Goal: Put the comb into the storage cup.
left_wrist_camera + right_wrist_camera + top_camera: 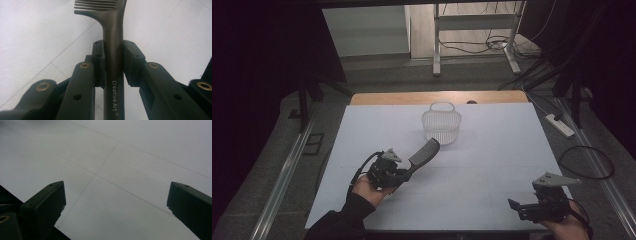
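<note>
Dim room beyond, with grey floor, cables and the legs of a pale desk (474, 30) at twelve o'clock. White sheet (492, 150) spread over the wooden bench (437, 97), creased by faint fold lines, wood showing only along the far edge.

Clear mesh basket (441, 123) standing upright at about twelve o'clock from the bench's middle, handle loop raised. Just beside it, toward seven o'clock, the toothed head of a dark comb (422, 154) (113, 37), whether touching the basket or not impossible to tell.

Left hand-held gripper (404, 172) (113, 61) at about eight o'clock of the bench, held in a hand (369, 187) with a dark sleeve (339, 220), pointing toward one o'clock. Pinching the comb by its handle: pads (98, 60) pressed on both sides of the shaft, teeth ahead of them, "Creative Art" lettering running back along the handle between the black arms. Comb slanting from the grip toward the basket.

Right hand-held gripper (518, 206) (115, 202) at about five o'clock, near the bench's near edge, well apart from comb and basket, grey three-cornered plate on top. Jaws spread wide, nothing but bare white sheet between them.
</note>
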`<state>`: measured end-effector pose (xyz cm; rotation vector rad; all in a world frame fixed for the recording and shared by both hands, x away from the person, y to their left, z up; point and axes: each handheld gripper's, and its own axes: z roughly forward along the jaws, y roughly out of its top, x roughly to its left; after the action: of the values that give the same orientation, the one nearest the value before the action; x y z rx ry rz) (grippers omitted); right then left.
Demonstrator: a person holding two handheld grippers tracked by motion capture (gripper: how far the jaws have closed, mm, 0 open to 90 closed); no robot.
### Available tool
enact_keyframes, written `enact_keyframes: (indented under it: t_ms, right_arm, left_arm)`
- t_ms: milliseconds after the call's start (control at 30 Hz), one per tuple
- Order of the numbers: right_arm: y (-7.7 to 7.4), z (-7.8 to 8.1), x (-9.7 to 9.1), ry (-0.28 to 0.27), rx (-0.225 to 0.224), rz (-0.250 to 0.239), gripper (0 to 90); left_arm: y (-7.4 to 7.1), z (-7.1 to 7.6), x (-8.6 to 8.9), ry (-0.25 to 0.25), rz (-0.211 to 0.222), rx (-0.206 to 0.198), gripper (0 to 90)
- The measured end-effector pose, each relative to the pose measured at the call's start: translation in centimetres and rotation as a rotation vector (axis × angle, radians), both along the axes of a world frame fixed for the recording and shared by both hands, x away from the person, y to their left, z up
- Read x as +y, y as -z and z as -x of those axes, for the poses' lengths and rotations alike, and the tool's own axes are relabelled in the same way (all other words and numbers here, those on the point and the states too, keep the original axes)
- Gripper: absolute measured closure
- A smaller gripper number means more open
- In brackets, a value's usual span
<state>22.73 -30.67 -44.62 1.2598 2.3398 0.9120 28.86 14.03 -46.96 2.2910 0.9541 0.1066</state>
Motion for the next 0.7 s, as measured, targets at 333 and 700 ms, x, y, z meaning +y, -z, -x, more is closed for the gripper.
enact_keyframes:
  t_ms: [333, 700]
  right_arm:
    - [0.0, 0.0, 0.0, -0.004, -0.006, -0.006, 2.3]
    - [-0.2, 0.2, 0.0, -0.026, -0.022, -0.014, 0.9]
  left_arm:
    - [-0.7, 0.5, 0.2, 0.013, 0.057, -0.049, 72.3]
    - [-1.2, 0.8, 0.3, 0.017, 0.117, -0.075, 72.3]
